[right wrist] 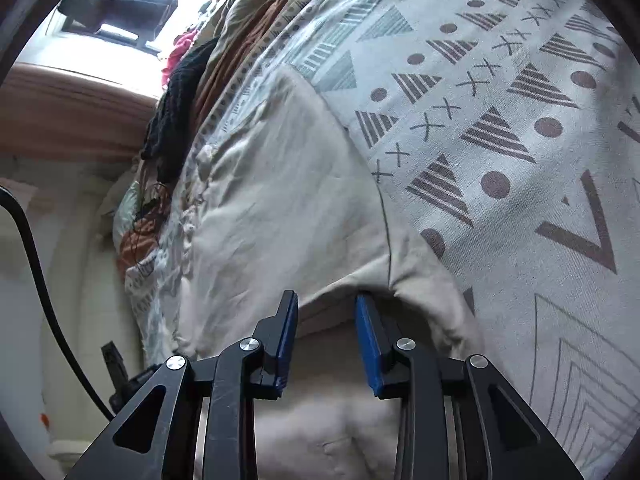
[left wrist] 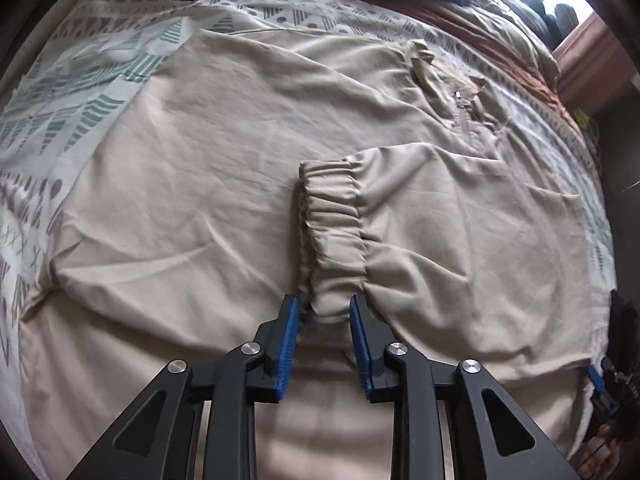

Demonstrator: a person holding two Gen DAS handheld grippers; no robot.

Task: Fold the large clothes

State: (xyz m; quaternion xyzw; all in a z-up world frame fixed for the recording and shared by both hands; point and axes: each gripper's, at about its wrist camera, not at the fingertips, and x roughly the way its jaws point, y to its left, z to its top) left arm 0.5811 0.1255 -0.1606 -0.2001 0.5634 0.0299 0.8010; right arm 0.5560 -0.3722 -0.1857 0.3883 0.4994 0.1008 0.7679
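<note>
garment: beige jacket (left wrist: pixel 248 152), wrinkled, zip at collar, spread across patterned bedspread (left wrist: pixel 100 76); elastic cuff (left wrist: pixel 332 236) folded inward | left gripper (left wrist: pixel 325 312): clamps cuff end | right gripper (right wrist: pixel 327 308): narrow, straddling jacket edge, grip unclear

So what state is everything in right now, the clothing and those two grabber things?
Beige jacket: spread flat on the patterned bedspread, one sleeve folded across it.
Elastic cuff: gathered, its end between the left gripper fingers.
Right gripper: fingers straddling a jacket fold.
Zipper: partly open.

Black gripper (left wrist: pixel 324 310), blue pads (left wrist: pixel 289 344)
</note>
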